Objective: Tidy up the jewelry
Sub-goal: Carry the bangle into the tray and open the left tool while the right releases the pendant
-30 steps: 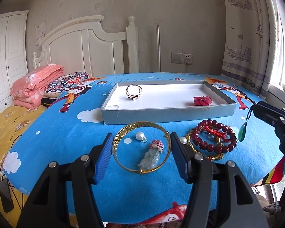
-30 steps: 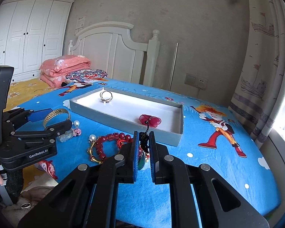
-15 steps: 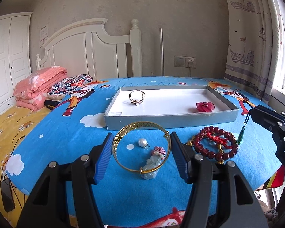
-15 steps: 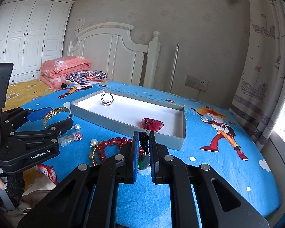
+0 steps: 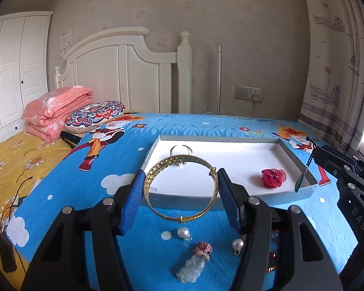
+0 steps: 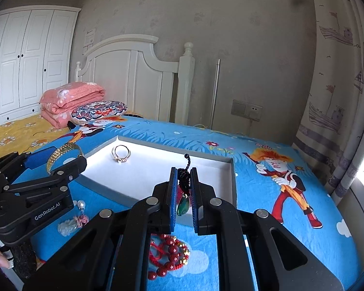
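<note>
The left claw [image 5: 180, 194] grips a gold bangle [image 5: 179, 189] by its two sides, held clear of the blue tabletop [image 5: 89, 186] and hanging in front of the near wall of the grey tray [image 5: 301, 167]. The right claw [image 6: 184, 200] is clenched on the dark cord of a green pendant [image 6: 183, 205], the stone dangling between its fingers just at the tray's near edge. Inside the tray, a ring [image 6: 120, 154] lies near the far-left corner and a red flower piece [image 5: 273, 177] toward the right wall — the white floor between them is bare. On the tabletop below the left claw lie two pearls [image 5: 183, 232], and a pale carved charm [image 5: 193, 265]; a red bead bracelet [image 6: 169, 254] sits under the right claw.
</note>
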The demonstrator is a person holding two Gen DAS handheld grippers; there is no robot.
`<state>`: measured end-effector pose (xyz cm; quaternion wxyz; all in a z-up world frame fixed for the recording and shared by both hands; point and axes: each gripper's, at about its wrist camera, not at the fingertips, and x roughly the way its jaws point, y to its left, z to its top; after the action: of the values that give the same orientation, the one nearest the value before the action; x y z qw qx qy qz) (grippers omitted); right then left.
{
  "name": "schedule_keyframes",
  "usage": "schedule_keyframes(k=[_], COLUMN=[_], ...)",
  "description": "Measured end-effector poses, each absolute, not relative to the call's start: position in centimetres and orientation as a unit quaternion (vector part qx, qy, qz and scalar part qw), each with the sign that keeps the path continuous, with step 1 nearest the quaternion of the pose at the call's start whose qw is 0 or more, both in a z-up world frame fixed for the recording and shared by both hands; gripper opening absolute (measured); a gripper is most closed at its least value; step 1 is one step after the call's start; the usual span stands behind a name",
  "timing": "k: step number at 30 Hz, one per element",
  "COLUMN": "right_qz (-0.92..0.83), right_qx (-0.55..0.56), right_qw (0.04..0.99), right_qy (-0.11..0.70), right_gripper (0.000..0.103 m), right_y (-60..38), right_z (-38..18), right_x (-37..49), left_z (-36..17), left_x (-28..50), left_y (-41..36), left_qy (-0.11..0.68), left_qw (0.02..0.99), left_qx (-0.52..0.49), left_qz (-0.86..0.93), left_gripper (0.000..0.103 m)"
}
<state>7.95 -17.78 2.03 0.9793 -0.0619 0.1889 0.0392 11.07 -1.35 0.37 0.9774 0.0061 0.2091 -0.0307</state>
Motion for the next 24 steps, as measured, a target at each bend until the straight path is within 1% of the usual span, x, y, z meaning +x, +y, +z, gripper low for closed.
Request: schedule_keyframes(k=[7, 13, 19, 24], right_qz=[0.034, 0.026, 0.026, 0.025], right_qx=[-0.063, -0.059, -0.049, -0.05], right_qw=[0.98, 0.976, 0.968, 0.958], right_qy=[0.186, 0.207, 0.243, 0.283], right_gripper=[0.011, 0.011, 0.011, 0.011], right_y=[-17.4, -17.7, -18.3, -18.5], right_z=[4.1, 4.9, 4.2, 2.4], right_x=[12.2, 16.7, 20.8, 22.9], left_z=[2.6, 3.2, 2.8, 1.6], left_x=[15.1, 19.4, 24.0, 26.3], left_y=[-1.8, -2.3, -1.9, -1.9], left_qy=[0.212, 0.236, 0.281, 0.304], left_qw=[0.977, 0.971, 0.96, 0.953], left_qx=[0.01, 0.009, -0.007, 0.003], left_qz=[-0.024, -0.021, -0.013, -0.001], left_gripper=[0.058, 0.058, 0.058, 0.058])
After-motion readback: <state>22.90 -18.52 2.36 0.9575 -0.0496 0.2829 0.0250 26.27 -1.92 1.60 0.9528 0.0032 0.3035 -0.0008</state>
